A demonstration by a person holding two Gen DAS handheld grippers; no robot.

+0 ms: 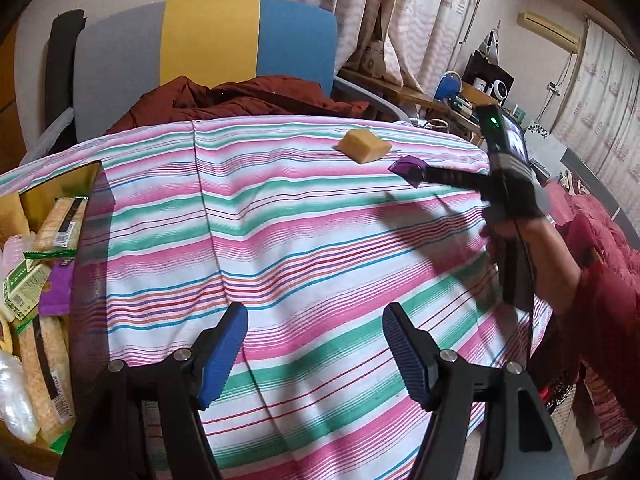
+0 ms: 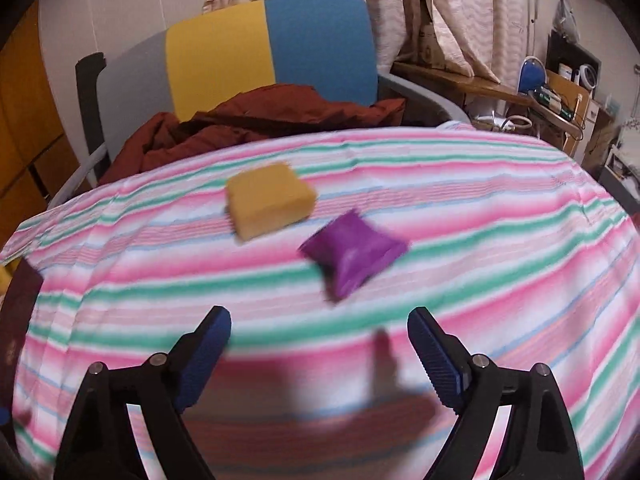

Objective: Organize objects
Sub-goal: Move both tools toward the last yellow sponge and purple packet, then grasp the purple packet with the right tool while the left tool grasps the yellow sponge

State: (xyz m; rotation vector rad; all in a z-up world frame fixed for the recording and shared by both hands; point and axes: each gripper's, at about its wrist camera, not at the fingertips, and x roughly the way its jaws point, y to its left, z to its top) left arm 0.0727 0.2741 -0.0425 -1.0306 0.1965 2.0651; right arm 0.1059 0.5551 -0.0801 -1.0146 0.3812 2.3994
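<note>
Left wrist view: the left gripper (image 1: 314, 354) stands at the bottom centre of the frame, its blue-padded jaws wide apart with nothing between them, above a striped tablecloth (image 1: 304, 216) that fills the middle. At the left edge an open cardboard box (image 1: 86, 172) holds wrapped snack bars (image 1: 48, 364), a green-and-white packet (image 1: 24, 286) and a purple wrapper (image 1: 56, 292), crowded together. At upper centre-right a yellow sponge block (image 1: 364, 146) lies near the cloth's far edge, its long axis running from upper left to lower right. Just to its right, a purple packet (image 1: 406, 168) is met by the tip of the right gripper (image 1: 424, 174), held by a gloved hand (image 1: 520, 208) at the right edge; whether they touch cannot be told. Broad bare cloth lies between the box and these items. Right wrist view, blurred: the right gripper (image 2: 318, 344) at the bottom has its jaws spread wide and empty. The purple packet (image 2: 354, 256) lies just above centre, clear of the pads, its long axis running from upper left to lower right. The yellow sponge block (image 2: 270, 200) lies just up and left of it, apart, its long side slanting the same way. Open striped tablecloth (image 2: 500, 220) spreads on both sides, and a chair (image 2: 272, 48) draped with a rust-red garment (image 2: 256, 120) stands beyond the far edge.
</note>
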